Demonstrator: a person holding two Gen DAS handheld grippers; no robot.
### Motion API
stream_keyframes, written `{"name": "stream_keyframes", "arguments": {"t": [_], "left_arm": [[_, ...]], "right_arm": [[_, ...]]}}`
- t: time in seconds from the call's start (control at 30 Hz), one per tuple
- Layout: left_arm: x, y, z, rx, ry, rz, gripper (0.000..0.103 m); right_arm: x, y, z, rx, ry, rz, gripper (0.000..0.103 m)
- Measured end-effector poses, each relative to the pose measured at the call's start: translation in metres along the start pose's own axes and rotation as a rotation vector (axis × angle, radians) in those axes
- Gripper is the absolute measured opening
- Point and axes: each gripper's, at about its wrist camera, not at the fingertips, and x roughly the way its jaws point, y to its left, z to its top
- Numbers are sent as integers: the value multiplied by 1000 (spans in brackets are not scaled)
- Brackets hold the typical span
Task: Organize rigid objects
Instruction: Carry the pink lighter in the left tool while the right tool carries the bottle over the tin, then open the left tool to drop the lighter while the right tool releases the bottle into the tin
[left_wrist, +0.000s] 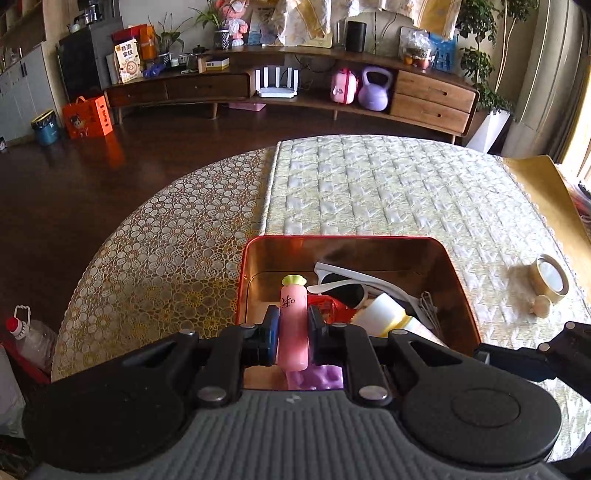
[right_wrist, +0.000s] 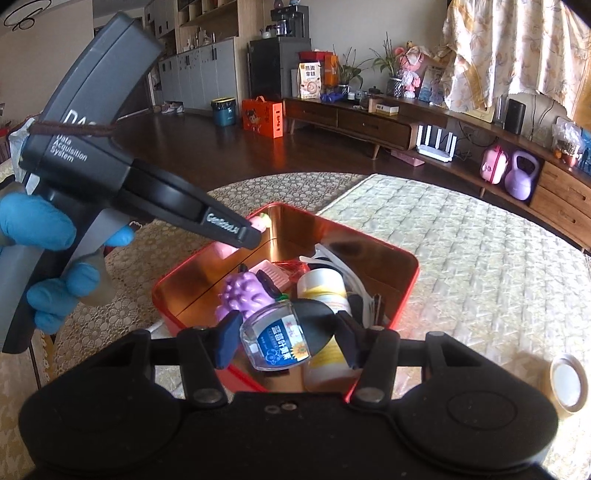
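Left wrist view: left gripper (left_wrist: 292, 334) pinched tight on a pink tube (left_wrist: 293, 325), held upright above the near left part of the red tin (left_wrist: 460, 284). Already in the tin: white sunglasses (left_wrist: 341, 282), cream bottle (left_wrist: 384, 314), purple toy (left_wrist: 317, 378), a whisk (left_wrist: 430, 308) at about 3 o'clock from the bottle. Left outside on the cloth, at 3 o'clock from the tin: tape roll (left_wrist: 549, 278), a small pale piece just beside it.

Right wrist view: right gripper (right_wrist: 290, 338) clamped half-wide on a small clear jar (right_wrist: 275, 341) with blue label, hanging over the near rim of the tin (right_wrist: 415, 269). Gloved hand (right_wrist: 48, 258) at 9 o'clock carrying the other tool. Tape roll (right_wrist: 567, 384) at 4 o'clock, outside.

Judged well along: two pieces above the tin, unreleased; tape not yet fetched.
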Motion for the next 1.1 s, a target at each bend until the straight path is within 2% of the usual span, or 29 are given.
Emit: {"name": "stream_keyframes", "arguments": {"t": [0.27,0.67,1.1], "left_arm": [[27,-5,4,25,33,18,16],[57,-10,8,46,75,27,16],[64,-10,6,55,88,26,16]], "right_arm": [[22,4,-3,17,44,15,54],[32,12,-1,-23,44,23,54],[30,15,-8,18,41,38,55]]}}
